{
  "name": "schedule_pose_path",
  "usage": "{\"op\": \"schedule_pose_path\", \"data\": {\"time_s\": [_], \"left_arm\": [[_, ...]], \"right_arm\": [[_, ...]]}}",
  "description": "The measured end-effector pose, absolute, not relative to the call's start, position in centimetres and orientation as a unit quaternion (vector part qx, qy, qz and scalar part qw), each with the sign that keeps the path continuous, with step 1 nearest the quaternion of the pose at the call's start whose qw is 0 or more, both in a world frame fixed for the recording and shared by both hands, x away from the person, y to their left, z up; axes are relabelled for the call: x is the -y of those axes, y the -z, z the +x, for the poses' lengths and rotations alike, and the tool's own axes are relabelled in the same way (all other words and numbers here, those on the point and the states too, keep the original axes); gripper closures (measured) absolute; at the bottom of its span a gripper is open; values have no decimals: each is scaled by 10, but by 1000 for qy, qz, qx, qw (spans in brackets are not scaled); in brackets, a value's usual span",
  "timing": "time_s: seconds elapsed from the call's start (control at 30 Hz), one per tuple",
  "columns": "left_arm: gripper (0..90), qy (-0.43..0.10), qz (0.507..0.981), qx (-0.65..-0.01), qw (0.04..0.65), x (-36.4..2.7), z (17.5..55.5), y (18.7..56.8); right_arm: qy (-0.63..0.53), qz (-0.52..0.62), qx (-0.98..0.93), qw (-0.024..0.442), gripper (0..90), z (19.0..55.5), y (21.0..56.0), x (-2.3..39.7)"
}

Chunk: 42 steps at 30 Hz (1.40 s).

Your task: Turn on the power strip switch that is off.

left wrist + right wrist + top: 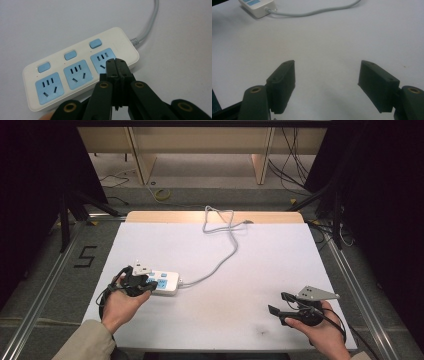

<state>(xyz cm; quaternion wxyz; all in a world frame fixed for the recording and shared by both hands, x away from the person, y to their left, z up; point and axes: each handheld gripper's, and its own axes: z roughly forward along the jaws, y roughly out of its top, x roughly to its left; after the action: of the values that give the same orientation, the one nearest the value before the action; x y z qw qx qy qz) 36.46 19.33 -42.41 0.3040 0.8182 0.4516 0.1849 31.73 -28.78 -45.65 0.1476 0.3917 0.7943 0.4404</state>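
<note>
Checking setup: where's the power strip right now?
In the high view the power strip lies on the table's left side, under the shut left gripper.

Black "5" marked on floor [85, 256], left of table [280, 250].

One white power strip [82, 70] lies on one white table [260, 270], carrying three blue sockets [76, 75] and three blue switches [70, 55], one switch above each socket. One grey cable [220, 255] leaves the strip. Two handheld grippers are present, the left gripper [116, 65] and the right gripper [327, 82], each with two black jaws.
</note>
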Motion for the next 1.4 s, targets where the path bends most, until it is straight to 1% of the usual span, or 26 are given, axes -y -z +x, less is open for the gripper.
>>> {"op": "schedule_pose_path", "data": {"time_s": [1.4], "left_arm": [[900,-175,822,-464,280,-188,386,421]], "right_arm": [[-440,390,-795,148,299,318,457,288]]}}
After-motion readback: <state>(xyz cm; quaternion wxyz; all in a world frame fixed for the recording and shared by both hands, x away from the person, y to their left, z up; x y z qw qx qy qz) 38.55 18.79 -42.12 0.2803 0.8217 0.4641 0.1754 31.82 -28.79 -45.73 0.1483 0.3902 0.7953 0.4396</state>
